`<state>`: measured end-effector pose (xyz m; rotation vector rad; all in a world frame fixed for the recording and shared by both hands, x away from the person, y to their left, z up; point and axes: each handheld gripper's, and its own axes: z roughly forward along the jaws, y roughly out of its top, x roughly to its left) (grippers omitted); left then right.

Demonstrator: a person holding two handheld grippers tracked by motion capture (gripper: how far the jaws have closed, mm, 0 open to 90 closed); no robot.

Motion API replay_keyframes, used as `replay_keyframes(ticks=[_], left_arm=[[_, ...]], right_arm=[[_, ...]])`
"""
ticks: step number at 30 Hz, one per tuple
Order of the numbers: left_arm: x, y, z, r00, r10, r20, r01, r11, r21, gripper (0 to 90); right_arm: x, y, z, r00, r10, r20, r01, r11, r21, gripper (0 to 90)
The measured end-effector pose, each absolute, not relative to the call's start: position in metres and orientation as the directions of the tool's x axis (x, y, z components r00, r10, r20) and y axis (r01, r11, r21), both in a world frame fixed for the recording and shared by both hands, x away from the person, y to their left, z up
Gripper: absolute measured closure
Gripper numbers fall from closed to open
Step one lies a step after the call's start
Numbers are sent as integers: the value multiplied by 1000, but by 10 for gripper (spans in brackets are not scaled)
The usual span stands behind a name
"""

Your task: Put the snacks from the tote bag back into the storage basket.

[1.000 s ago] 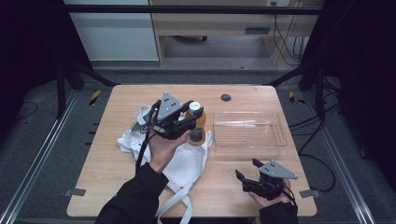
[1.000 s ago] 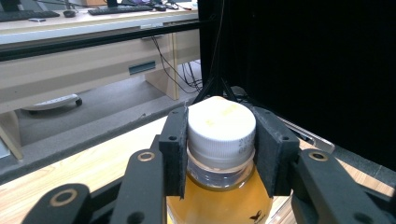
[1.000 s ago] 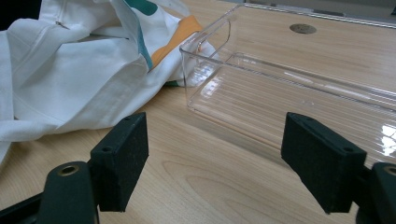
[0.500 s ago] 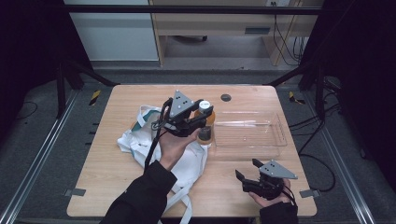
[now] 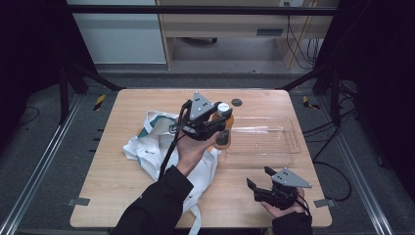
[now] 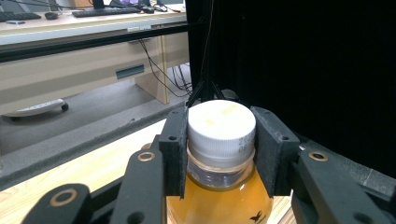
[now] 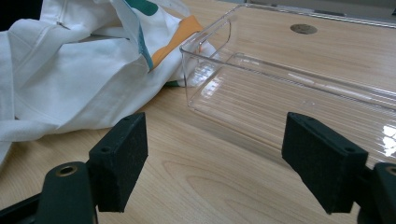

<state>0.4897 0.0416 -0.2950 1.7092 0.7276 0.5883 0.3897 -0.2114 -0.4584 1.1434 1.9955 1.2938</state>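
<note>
My left gripper (image 5: 221, 117) is shut on a bottle of amber liquid (image 5: 224, 132) with a white cap (image 6: 221, 122), held in the air over the left end of the clear plastic tray (image 5: 288, 147). In the left gripper view the two pads (image 6: 175, 154) clamp the cap and neck of the bottle (image 6: 219, 198). A white cloth bag (image 5: 147, 147) with green and orange print lies on the table under the left forearm. My right gripper (image 5: 259, 182) rests open near the table's front right edge. The right gripper (image 7: 212, 158) points at the tray (image 7: 280, 88) and the bag (image 7: 70, 70).
A small dark round disc (image 5: 237, 102) sits in the tabletop behind the tray, seen as a disc (image 7: 303, 29) in the right gripper view. Bare wood (image 5: 107, 196) lies at the front left. Cables and a desk stand beyond the table.
My left gripper has carried the bottle to the right, from above the bag to the tray's left end. The right gripper has stayed still and open.
</note>
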Motion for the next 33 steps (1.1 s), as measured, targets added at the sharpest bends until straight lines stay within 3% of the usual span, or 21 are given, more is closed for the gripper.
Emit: replay_keyframes(ticks=[33], left_arm=[[513, 4, -304, 688, 725, 15, 175, -186, 967, 587]], right_arm=[[390, -211, -460, -528, 849, 34, 380, 200, 903, 229]])
